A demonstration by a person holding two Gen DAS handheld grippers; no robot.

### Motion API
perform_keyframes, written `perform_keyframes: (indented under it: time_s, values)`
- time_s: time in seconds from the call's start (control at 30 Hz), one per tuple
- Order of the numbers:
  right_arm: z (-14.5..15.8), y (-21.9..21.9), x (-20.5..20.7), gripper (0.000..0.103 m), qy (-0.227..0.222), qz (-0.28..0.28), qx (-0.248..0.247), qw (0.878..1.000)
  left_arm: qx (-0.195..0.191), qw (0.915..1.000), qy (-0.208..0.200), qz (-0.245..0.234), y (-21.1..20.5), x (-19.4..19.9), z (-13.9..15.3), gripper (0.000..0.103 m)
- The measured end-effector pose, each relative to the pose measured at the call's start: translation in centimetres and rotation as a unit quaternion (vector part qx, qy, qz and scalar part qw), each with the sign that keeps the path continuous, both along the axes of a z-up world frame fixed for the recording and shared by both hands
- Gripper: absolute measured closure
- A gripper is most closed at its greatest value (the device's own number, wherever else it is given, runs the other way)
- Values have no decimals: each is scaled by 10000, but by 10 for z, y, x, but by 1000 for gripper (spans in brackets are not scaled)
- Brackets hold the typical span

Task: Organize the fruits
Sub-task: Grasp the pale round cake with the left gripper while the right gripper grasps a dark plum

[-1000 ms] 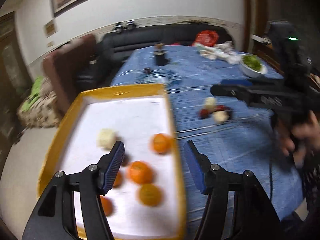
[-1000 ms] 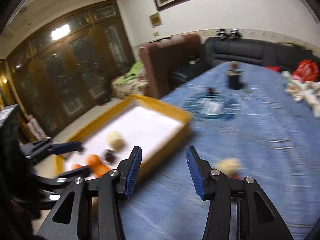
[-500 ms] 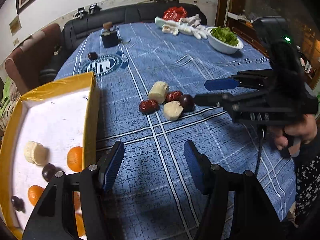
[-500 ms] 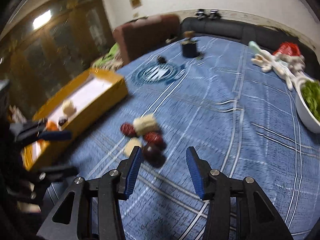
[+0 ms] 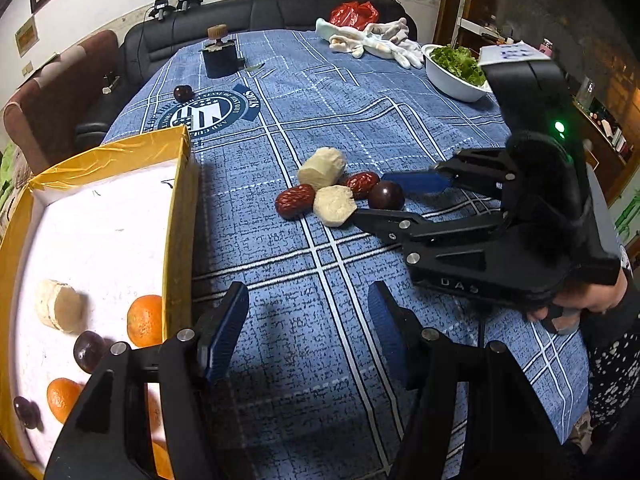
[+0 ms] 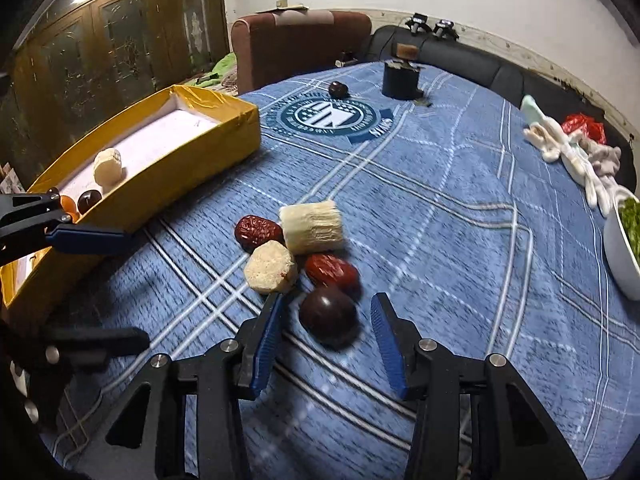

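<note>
A cluster of fruit lies mid-table: a dark plum (image 6: 329, 315) (image 5: 386, 195), two red dates (image 6: 331, 270) (image 6: 257, 230) and two pale chunks (image 6: 312, 226) (image 6: 270, 267). My right gripper (image 6: 326, 330) is open with its jaws on either side of the plum, not touching it; it also shows in the left wrist view (image 5: 394, 197). My left gripper (image 5: 306, 338) is open and empty over the cloth beside the yellow tray (image 5: 178, 216). The tray holds oranges (image 5: 145, 321), dark plums (image 5: 88, 351) and a pale chunk (image 5: 60, 306).
Another plum (image 5: 183, 92) lies on the cloth's round emblem. A black holder (image 5: 219, 59), white gloves (image 5: 374, 40), a red bag (image 5: 354, 13) and a white bowl of greens (image 5: 456, 70) stand at the far end. Chairs and a sofa ring the table.
My right gripper has moved forward and down so its jaws now flank the dark plum. My left gripper has swung from over the tray to the cloth right of it.
</note>
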State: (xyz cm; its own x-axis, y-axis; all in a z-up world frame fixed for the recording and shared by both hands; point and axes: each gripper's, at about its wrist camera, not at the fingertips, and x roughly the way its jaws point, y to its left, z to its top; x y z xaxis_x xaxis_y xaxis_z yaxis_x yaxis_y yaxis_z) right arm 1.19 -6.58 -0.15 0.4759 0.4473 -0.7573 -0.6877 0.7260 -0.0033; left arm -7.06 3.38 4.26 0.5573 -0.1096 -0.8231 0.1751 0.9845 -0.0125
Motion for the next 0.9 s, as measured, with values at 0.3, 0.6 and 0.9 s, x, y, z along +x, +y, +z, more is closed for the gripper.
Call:
perform_keyframes:
  time_s: [0.3,0.6,0.9]
  values:
    - [16,-57,23,76,676,-835,817,9909,18,9998,134,-124,-21,28,-5,42]
    - [19,-86,36,76,1176,-1301,1479,9733,105,9992,397,-33,-32,65,-22,45]
    - [19,-86,37,76,1194,-1330,1511,9722,164,9998,113,39,-32,73,-25,61]
